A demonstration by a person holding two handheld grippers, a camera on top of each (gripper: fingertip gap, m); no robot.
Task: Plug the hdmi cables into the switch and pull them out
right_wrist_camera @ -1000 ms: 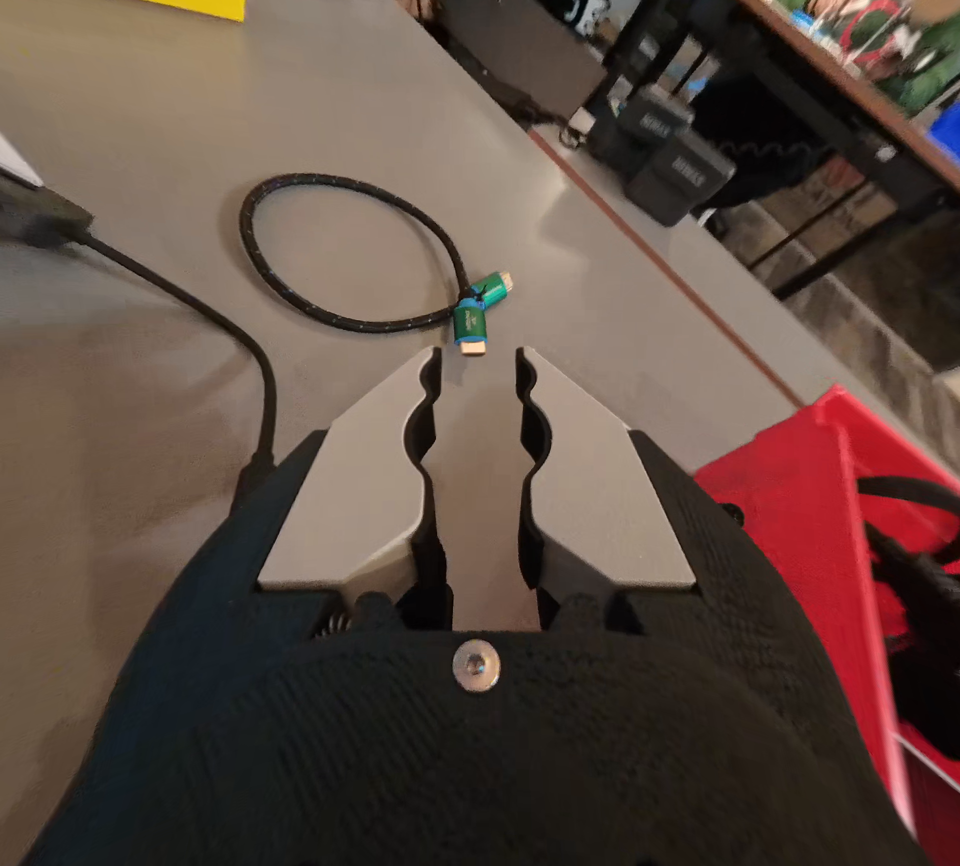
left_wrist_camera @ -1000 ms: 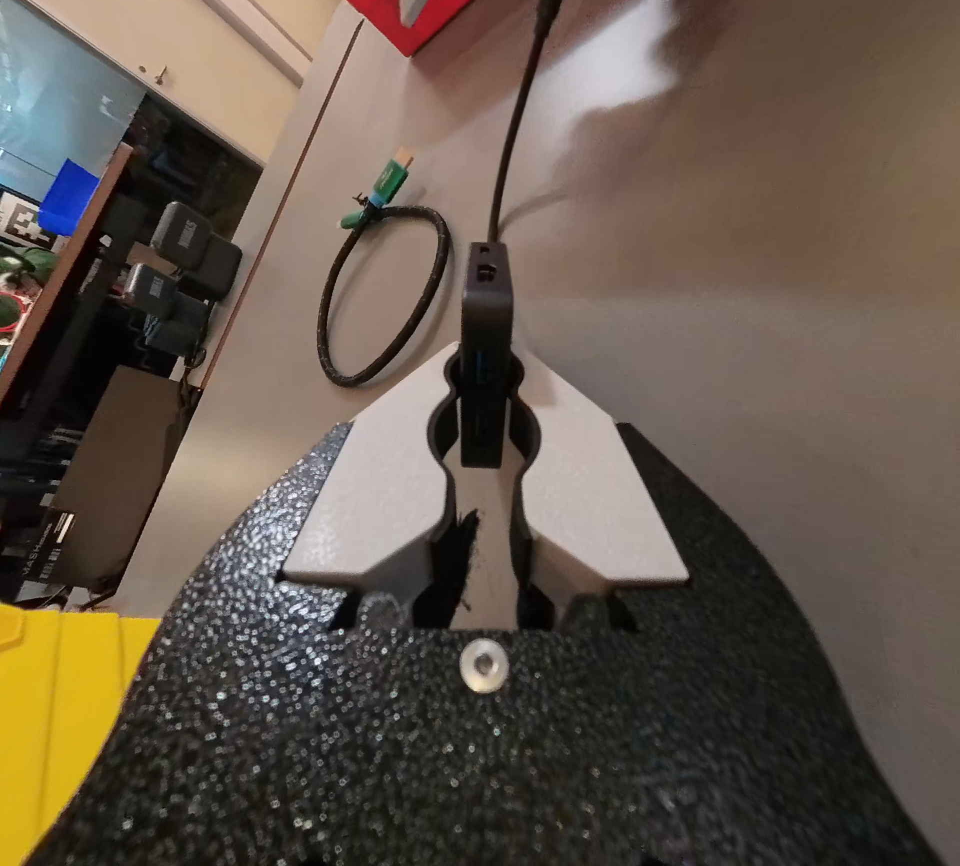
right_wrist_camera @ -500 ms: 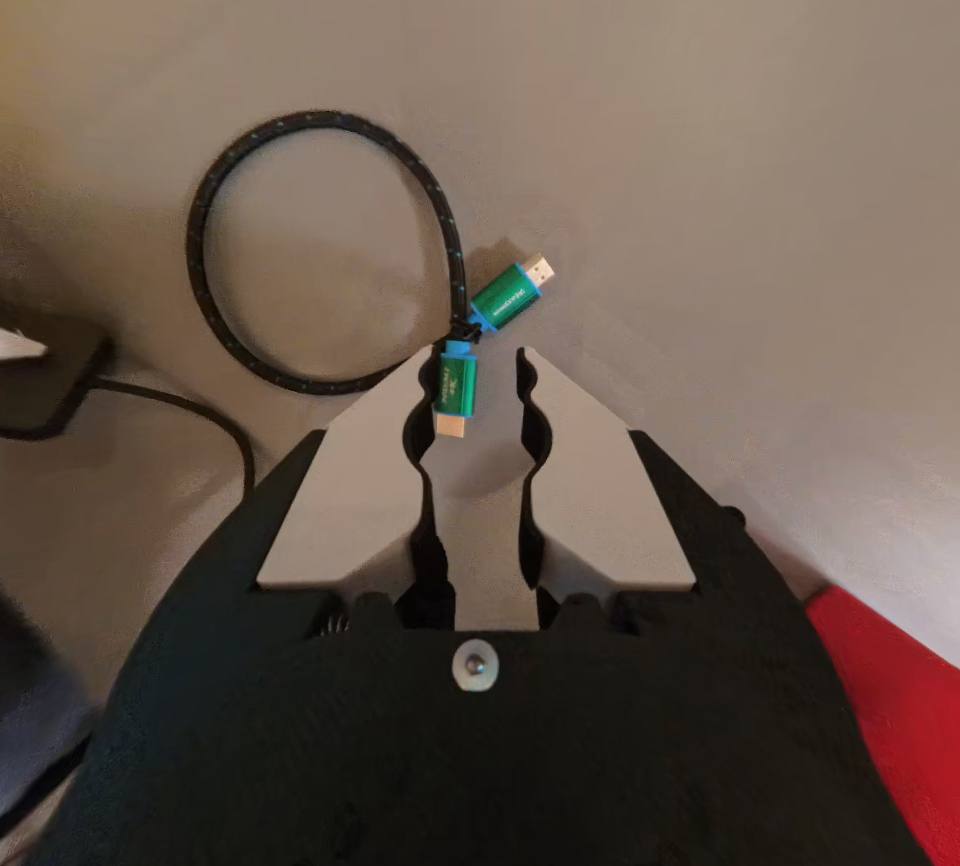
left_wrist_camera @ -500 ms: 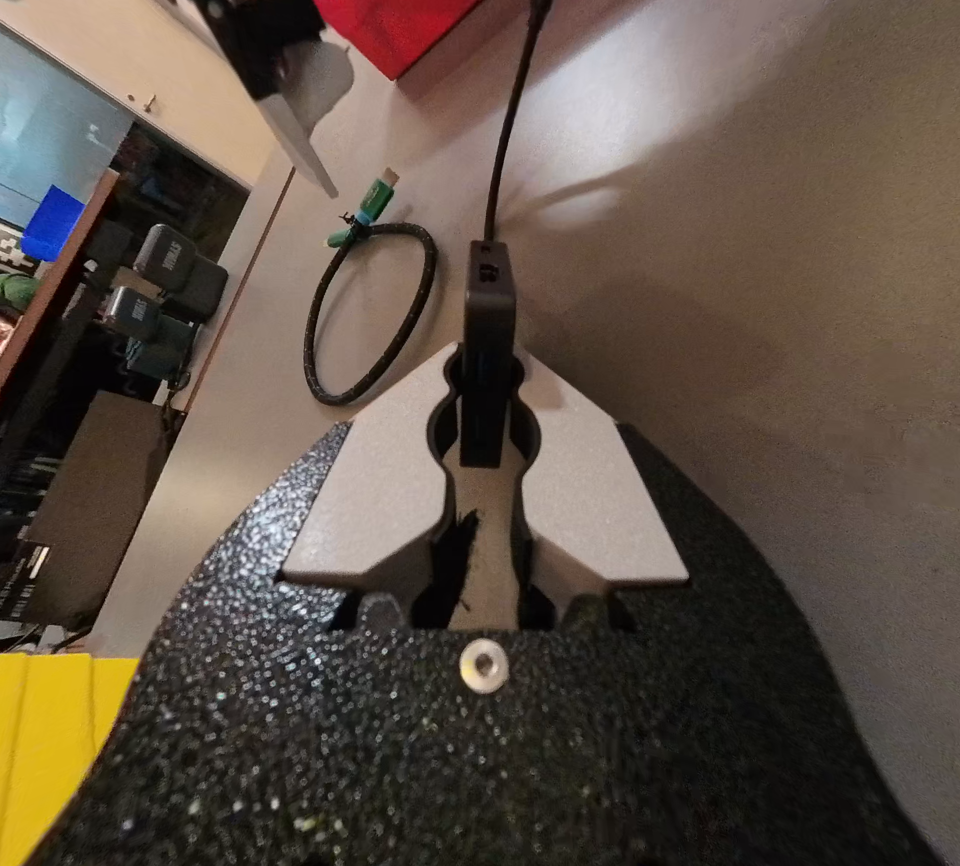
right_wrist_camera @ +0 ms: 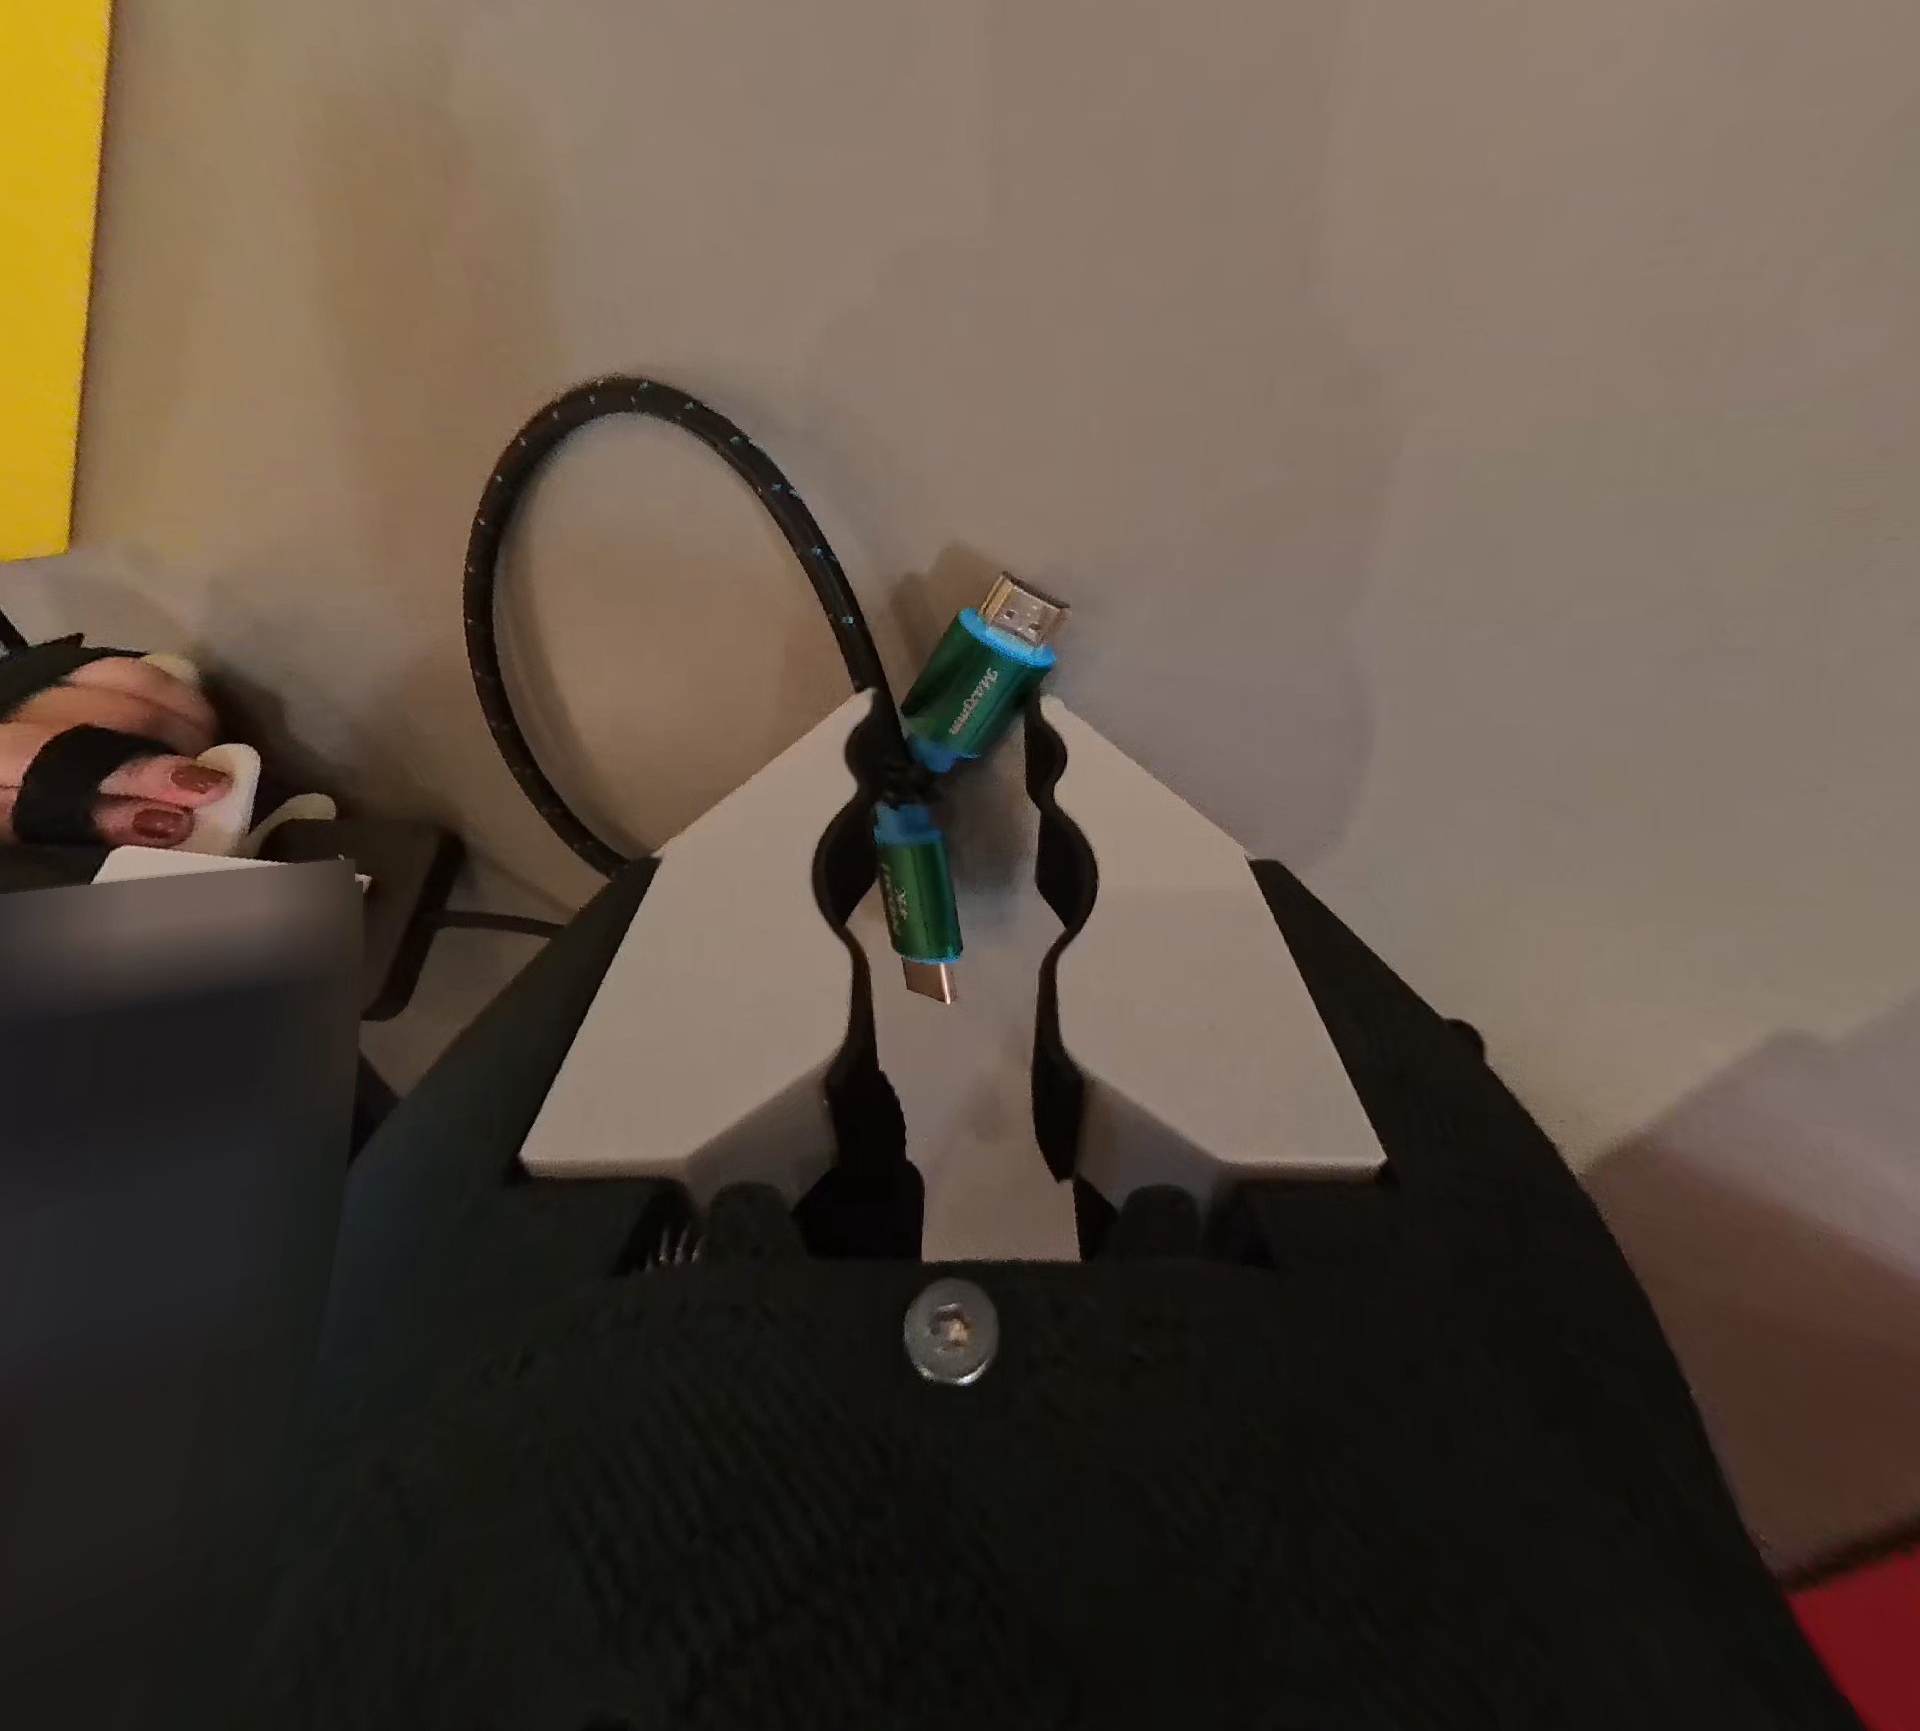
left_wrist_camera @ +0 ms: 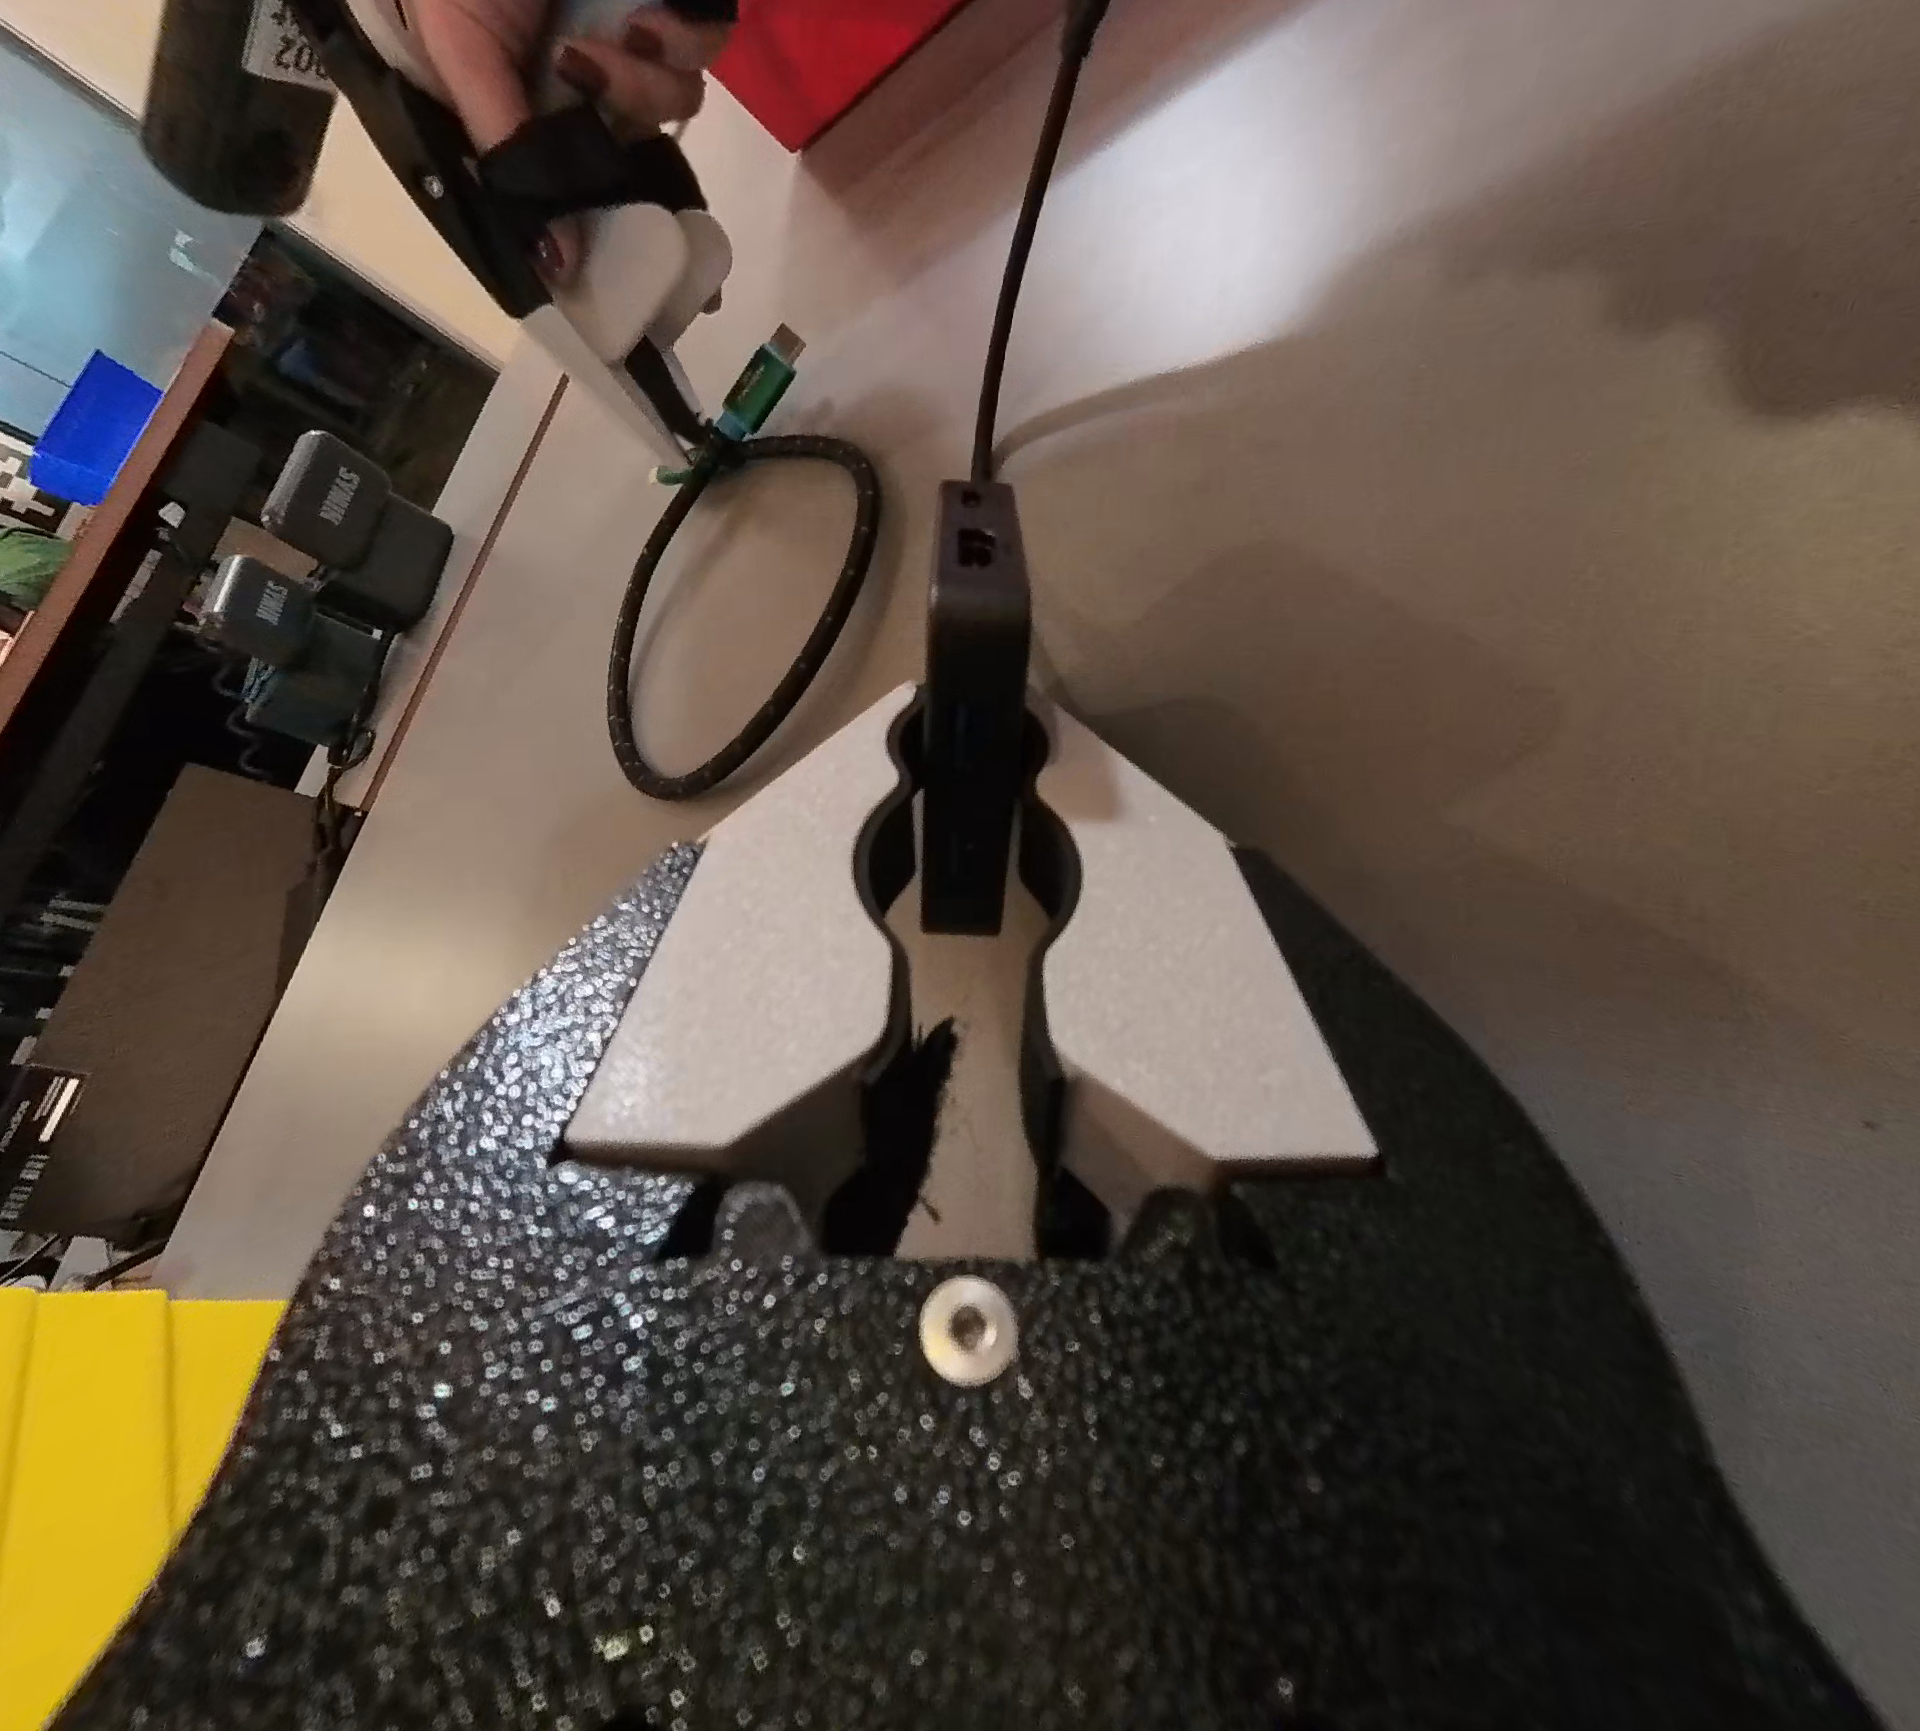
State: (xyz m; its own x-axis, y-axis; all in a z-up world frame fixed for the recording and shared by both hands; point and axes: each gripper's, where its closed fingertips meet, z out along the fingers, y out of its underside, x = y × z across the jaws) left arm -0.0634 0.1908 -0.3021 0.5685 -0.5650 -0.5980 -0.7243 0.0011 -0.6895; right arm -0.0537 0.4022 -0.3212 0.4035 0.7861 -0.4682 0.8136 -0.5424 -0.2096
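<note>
Risk: right claw (right_wrist_camera: 951, 860), jaws apart around the two crossed green HDMI plugs (right_wrist_camera: 914, 892) beside the switch (left_wrist_camera: 977, 705) clamped in left claw (left_wrist_camera: 971, 808), may pinch both plugs and snag the tie.

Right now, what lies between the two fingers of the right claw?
In the right wrist view, the lower green HDMI plug lies between the open fingers of the right claw, near the left one. Behind it only bare table shows.
</note>
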